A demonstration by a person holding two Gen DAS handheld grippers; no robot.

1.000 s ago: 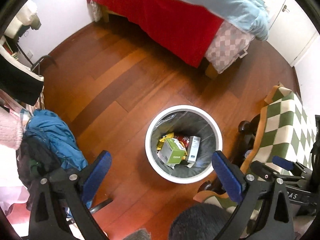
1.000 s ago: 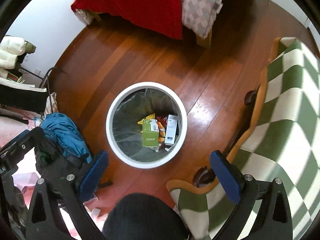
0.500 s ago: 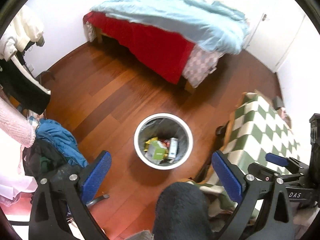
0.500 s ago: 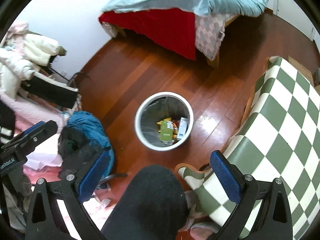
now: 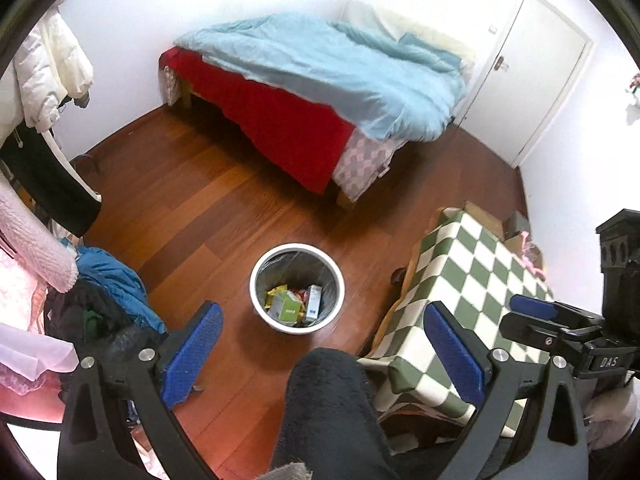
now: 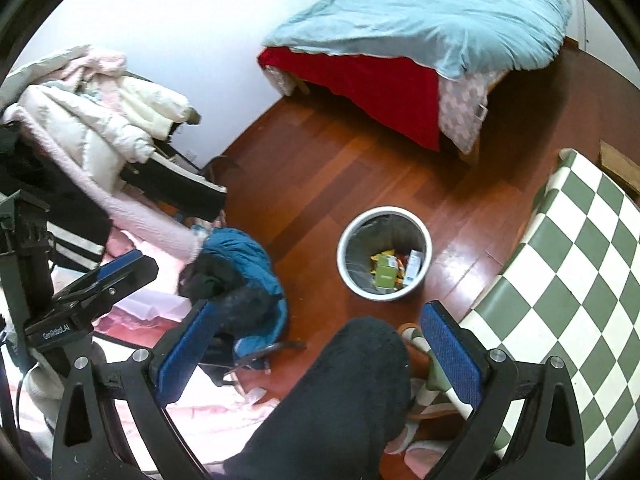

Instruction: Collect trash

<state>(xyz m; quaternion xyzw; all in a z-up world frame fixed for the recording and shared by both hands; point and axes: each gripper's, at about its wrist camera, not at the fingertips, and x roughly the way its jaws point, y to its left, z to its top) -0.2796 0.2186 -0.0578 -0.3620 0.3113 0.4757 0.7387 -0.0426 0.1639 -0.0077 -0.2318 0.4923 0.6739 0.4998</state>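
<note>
Both tools, left (image 5: 324, 344) and right (image 6: 316, 344), apart, empty, above bin (image 5: 297, 286) (boxes inside).

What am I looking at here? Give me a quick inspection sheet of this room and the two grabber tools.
Surface: wooden floor, bare around the bin.
Job's things: white trash bin with a dark liner, holding a green box, a white carton and wrappers.
Clutter: clothes pile; blue jacket.
Grippers: left gripper open, empty; right gripper open, empty.
Cables: nothing seen.
Surroundings: bed with blue duvet, checkered cloth, white door, person's dark-clad leg.
</note>
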